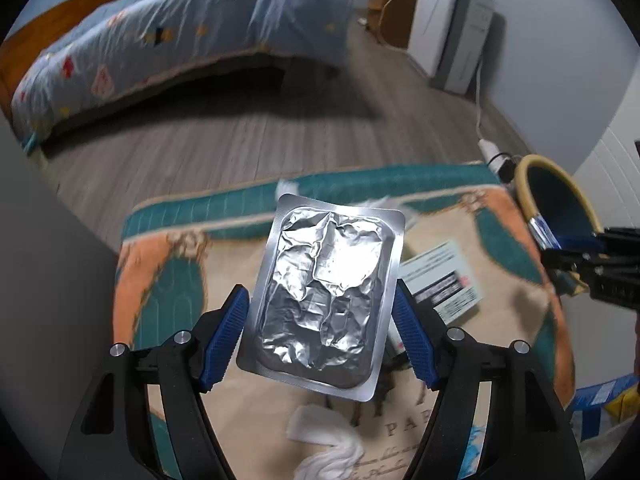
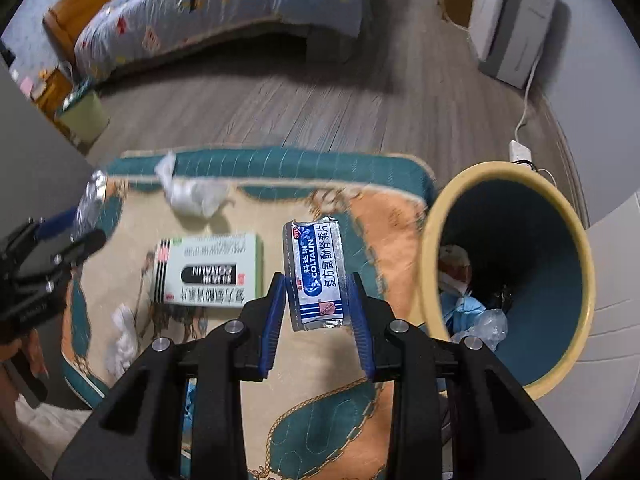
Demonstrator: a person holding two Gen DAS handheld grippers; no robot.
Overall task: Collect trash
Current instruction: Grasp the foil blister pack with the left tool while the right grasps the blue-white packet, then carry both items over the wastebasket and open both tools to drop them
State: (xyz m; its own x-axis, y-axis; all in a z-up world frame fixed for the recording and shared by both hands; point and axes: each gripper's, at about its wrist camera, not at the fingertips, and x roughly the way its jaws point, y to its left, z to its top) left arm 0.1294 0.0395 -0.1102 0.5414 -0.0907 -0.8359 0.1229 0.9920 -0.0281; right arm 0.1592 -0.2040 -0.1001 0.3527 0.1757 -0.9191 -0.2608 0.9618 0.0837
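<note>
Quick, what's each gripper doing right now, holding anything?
Left gripper: shut on the silver foil blister pack.
Right gripper: shut on the small Coltalin sachet.

Two foil packs [image 1: 324, 296], one medicine box [image 2: 210, 270], one bin [image 2: 512, 272], three tissue wads [image 2: 192, 192]

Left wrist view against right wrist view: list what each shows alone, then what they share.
Left wrist only: the left gripper clamped on a crumpled silver foil pack.

Right wrist only: the right gripper clamped on a blue-and-white Coltalin sachet, trash lying inside the bin, and a green box by the bed.

Both: the medicine carton, the patterned rug, white tissues, the bed.
</note>
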